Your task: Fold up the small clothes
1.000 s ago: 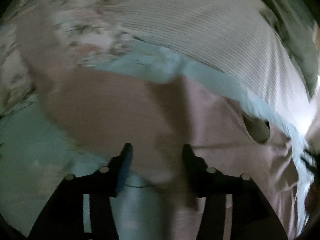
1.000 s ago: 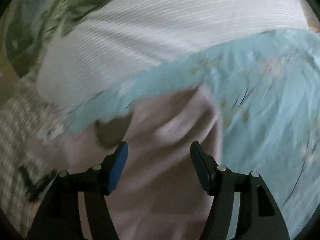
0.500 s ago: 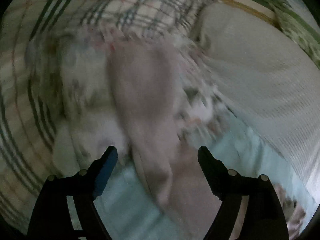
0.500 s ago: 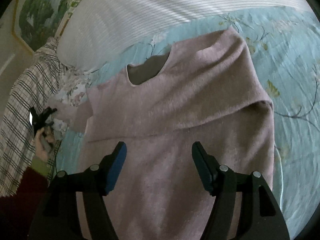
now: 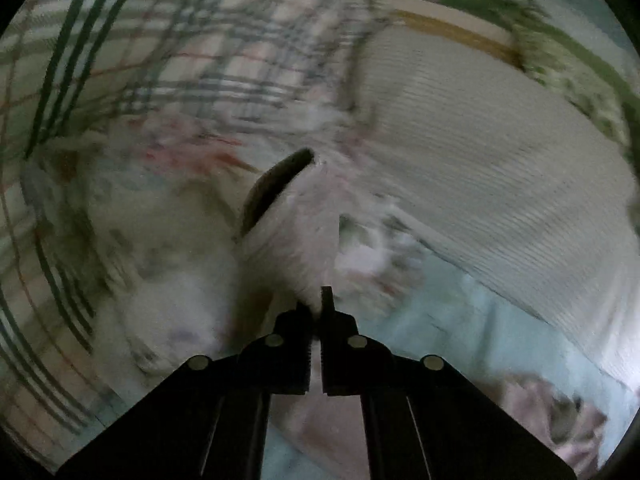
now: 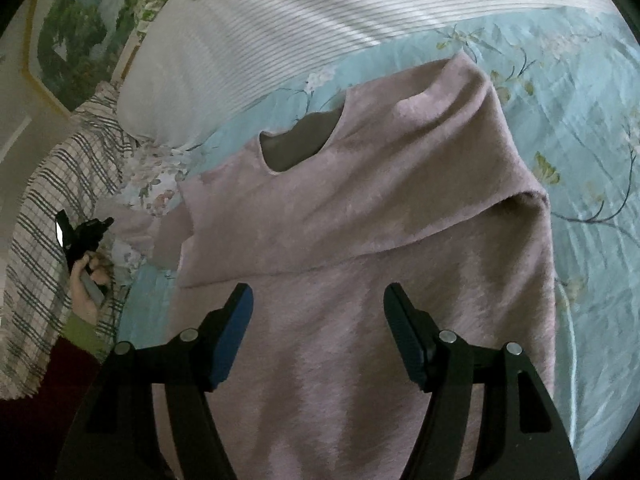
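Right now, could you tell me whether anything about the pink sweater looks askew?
Yes: the pink sweater lies lopsided on the bedsheet. One sleeve is folded across its chest, while the other sleeve trails off sideways, pinched in the left gripper.

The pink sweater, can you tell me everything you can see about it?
The sweater is dusty pink and looks fuzzy. It lies flat on the blue flowery sheet, round neck hole toward the pillow. One sleeve is folded across its body. The other sleeve's cuff end is pinched in the shut left gripper. The right gripper hovers open above it.
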Motion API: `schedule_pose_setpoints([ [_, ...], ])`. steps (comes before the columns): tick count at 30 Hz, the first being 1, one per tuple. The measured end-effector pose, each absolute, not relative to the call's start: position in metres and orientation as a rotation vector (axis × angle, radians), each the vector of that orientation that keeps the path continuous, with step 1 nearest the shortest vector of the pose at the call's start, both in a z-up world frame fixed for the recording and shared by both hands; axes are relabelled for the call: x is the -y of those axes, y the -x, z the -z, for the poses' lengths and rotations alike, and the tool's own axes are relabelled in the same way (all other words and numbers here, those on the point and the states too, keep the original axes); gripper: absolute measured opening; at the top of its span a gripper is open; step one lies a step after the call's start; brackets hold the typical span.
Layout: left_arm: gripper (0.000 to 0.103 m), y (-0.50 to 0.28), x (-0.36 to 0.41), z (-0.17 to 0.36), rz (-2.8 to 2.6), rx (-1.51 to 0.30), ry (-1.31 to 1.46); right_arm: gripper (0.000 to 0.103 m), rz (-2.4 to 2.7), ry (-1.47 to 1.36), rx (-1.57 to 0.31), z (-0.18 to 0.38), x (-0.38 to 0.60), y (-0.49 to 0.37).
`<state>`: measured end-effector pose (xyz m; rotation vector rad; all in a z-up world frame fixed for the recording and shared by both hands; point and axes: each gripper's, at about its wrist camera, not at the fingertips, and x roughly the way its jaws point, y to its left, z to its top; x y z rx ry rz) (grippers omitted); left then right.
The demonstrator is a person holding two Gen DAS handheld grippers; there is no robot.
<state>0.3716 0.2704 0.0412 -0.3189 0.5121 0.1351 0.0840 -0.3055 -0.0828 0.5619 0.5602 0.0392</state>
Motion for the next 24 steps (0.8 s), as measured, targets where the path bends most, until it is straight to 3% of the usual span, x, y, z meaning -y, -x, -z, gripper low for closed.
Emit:
schedule_pose_setpoints([
  [15, 0.001, -0.275, 0.004, -0.018, 0.477, -0.607, 0.295, 0.069, 0.032, -0.630, -0.487, 0.087, 0.333, -0.037],
  [24, 0.001, -0.251, 0.145, 0.053, 0.631, -0.764, 0.187, 0.069, 0.045, -0.691, -0.471, 0.095, 0.348, -0.036],
])
